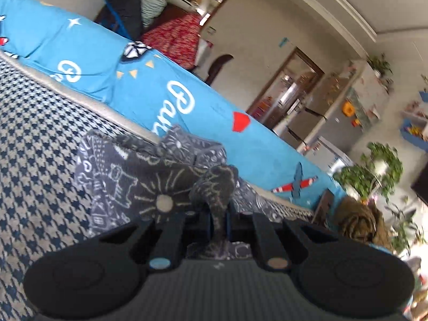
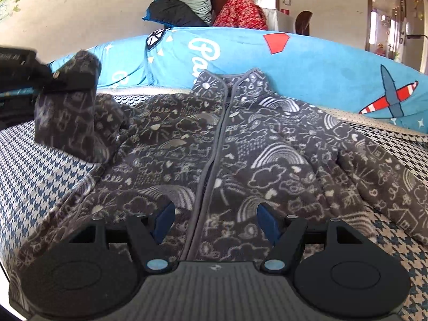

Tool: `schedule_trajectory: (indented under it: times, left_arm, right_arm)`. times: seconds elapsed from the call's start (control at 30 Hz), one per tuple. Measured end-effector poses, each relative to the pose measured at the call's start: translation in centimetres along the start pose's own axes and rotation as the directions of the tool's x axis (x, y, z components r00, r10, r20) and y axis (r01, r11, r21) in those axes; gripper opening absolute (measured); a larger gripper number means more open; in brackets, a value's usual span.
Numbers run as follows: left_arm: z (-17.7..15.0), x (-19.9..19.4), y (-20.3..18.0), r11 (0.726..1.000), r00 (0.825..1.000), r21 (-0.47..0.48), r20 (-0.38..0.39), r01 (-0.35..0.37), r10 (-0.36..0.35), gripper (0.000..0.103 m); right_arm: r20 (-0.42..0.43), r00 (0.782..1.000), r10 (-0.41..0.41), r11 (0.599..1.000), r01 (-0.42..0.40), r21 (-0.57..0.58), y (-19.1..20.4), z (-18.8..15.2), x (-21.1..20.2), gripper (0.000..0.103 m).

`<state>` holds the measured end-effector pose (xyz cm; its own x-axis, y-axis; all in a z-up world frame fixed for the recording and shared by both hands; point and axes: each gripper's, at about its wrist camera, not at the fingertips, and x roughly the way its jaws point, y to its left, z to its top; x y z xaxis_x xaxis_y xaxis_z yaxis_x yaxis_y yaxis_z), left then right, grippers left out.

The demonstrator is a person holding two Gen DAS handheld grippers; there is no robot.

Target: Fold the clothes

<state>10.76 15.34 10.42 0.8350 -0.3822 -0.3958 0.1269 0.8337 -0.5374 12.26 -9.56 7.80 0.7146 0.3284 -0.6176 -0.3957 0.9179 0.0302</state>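
A dark grey fleece jacket [image 2: 240,147] with white doodle print lies zipped, front up, on a houndstooth-covered surface [image 2: 40,171]. In the right wrist view its left sleeve [image 2: 72,112] is lifted off the surface, pinched by my left gripper [image 2: 61,80] at the cuff. The left wrist view shows that gripper [image 1: 218,219] shut on a fold of the sleeve [image 1: 216,187], the rest of the jacket [image 1: 139,176] bunched beyond it. My right gripper [image 2: 214,219] hangs open over the jacket's lower front, astride the zip, with only flat fabric below its fingers.
A blue printed cushion back [image 2: 307,61] runs behind the jacket. Piled bedding and a red cloth [image 2: 240,8] sit behind it. Doors, a fridge [image 1: 334,112] and potted plants [image 1: 374,171] stand farther off at the right.
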Motion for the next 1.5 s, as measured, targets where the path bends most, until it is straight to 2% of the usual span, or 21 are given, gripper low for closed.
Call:
schedule_trajectory:
  times: [0.17, 0.3, 0.4, 0.5, 0.57, 0.67, 0.83, 0.9, 0.93, 0.97, 1.0, 1.07, 1.1, 1.13, 1.17, 1.2, 1.3, 1.4, 1.43, 1.5]
  left_arm:
    - [-3.1, 1.8, -1.9, 0.995, 0.987, 0.099, -0.160, -0.004, 0.020, 0.009]
    - [-5.1, 1.8, -2.0, 0.990, 0.973, 0.137, -0.225, -0.016, 0.047, 0.009]
    - [-5.9, 1.7, -2.1, 0.987, 0.963, 0.161, -0.260, -0.023, 0.065, 0.010]
    - [-6.6, 1.7, -2.4, 0.980, 0.951, 0.193, -0.294, -0.039, 0.095, 0.010]
    - [-7.1, 1.7, -2.7, 0.976, 0.945, 0.212, -0.307, -0.049, 0.114, 0.010]
    - [-7.8, 1.4, -3.3, 0.975, 0.945, 0.215, -0.302, -0.061, 0.126, 0.012]
    - [-8.9, 0.6, -3.9, 0.976, 0.947, 0.199, -0.285, -0.090, 0.146, 0.017]
    - [-9.5, 0.3, -4.1, 0.978, 0.947, 0.186, -0.284, -0.099, 0.150, 0.023]
    - [-9.8, 0.1, -4.2, 0.978, 0.947, 0.179, -0.284, -0.104, 0.152, 0.026]
    - [-10.1, -0.2, -4.2, 0.979, 0.947, 0.171, -0.280, -0.109, 0.155, 0.035]
    - [-10.5, -0.6, -4.3, 0.980, 0.949, 0.164, -0.275, -0.114, 0.157, 0.043]
    - [-11.2, -1.4, -4.6, 0.979, 0.951, 0.158, -0.262, -0.126, 0.164, 0.049]
    - [-11.5, -1.8, -4.8, 0.977, 0.952, 0.166, -0.252, -0.135, 0.175, 0.056]
    - [-11.8, -2.1, -5.1, 0.974, 0.952, 0.175, -0.242, -0.146, 0.186, 0.061]
    - [-12.1, -2.4, -5.3, 0.969, 0.952, 0.186, -0.228, -0.165, 0.206, 0.074]
    - [-12.3, -2.8, -5.3, 0.965, 0.950, 0.188, -0.217, -0.185, 0.224, 0.081]
    - [-12.8, -3.7, -5.1, 0.956, 0.945, 0.173, -0.189, -0.237, 0.268, 0.085]
    - [-13.0, -4.7, -4.6, 0.955, 0.945, 0.123, -0.160, -0.269, 0.286, 0.089]
    - [-13.0, -5.0, -4.5, 0.954, 0.944, 0.106, -0.150, -0.279, 0.293, 0.089]
    - [-13.2, -5.5, -4.3, 0.955, 0.945, 0.078, -0.140, -0.287, 0.296, 0.091]
  right_arm:
    - [0.043, 0.999, -0.024, 0.996, 0.020, 0.088, -2.2, 1.0, -0.6, 0.068]
    - [0.076, 0.997, -0.004, 0.991, -0.007, 0.134, -3.1, 1.5, -1.1, 0.068]
    - [0.091, 0.992, 0.083, 0.975, -0.100, 0.200, -3.7, 1.6, -1.3, 0.068]
    - [0.103, 0.976, 0.192, 0.943, -0.212, 0.255, -4.0, 1.6, -1.2, 0.068]
    - [0.108, 0.961, 0.256, 0.923, -0.276, 0.268, -3.7, 1.5, -1.1, 0.068]
    - [0.105, 0.937, 0.334, 0.899, -0.350, 0.264, -3.0, 1.4, -0.9, 0.068]
    - [0.032, 0.918, 0.396, 0.890, -0.392, 0.231, -1.2, 0.6, 0.3, 0.068]
    - [0.000, 0.911, 0.412, 0.888, -0.401, 0.225, -0.6, 0.1, 0.9, 0.068]
    - [-0.013, 0.913, 0.408, 0.893, -0.396, 0.214, -0.3, -0.2, 1.1, 0.067]
    - [-0.024, 0.920, 0.391, 0.905, -0.379, 0.194, 0.0, -0.4, 1.3, 0.057]
    - [-0.033, 0.933, 0.359, 0.922, -0.349, 0.165, 0.3, -0.7, 1.4, 0.043]
    - [-0.058, 0.960, 0.272, 0.956, -0.263, 0.126, 0.4, -1.0, 1.7, 0.031]
    - [-0.072, 0.972, 0.224, 0.970, -0.215, 0.110, 0.3, -1.2, 2.0, 0.025]
    - [-0.090, 0.981, 0.170, 0.982, -0.161, 0.097, 0.1, -1.3, 2.3, 0.022]
    - [-0.110, 0.987, 0.120, 0.990, -0.111, 0.089, -0.2, -1.4, 2.6, 0.019]
    - [-0.117, 0.988, 0.099, 0.992, -0.089, 0.089, -0.5, -1.6, 2.7, 0.019]
    - [-0.107, 0.990, 0.090, 0.991, -0.078, 0.108, -1.4, -1.6, 2.3, 0.019]
    - [-0.051, 0.996, 0.070, 0.991, -0.064, 0.117, -1.9, -1.4, 1.2, 0.019]
    - [-0.021, 0.996, 0.082, 0.990, -0.079, 0.120, -2.1, -1.2, 0.6, 0.019]
    - [0.046, 0.987, 0.154, 0.980, -0.158, 0.125, -2.1, -0.9, -0.6, 0.019]
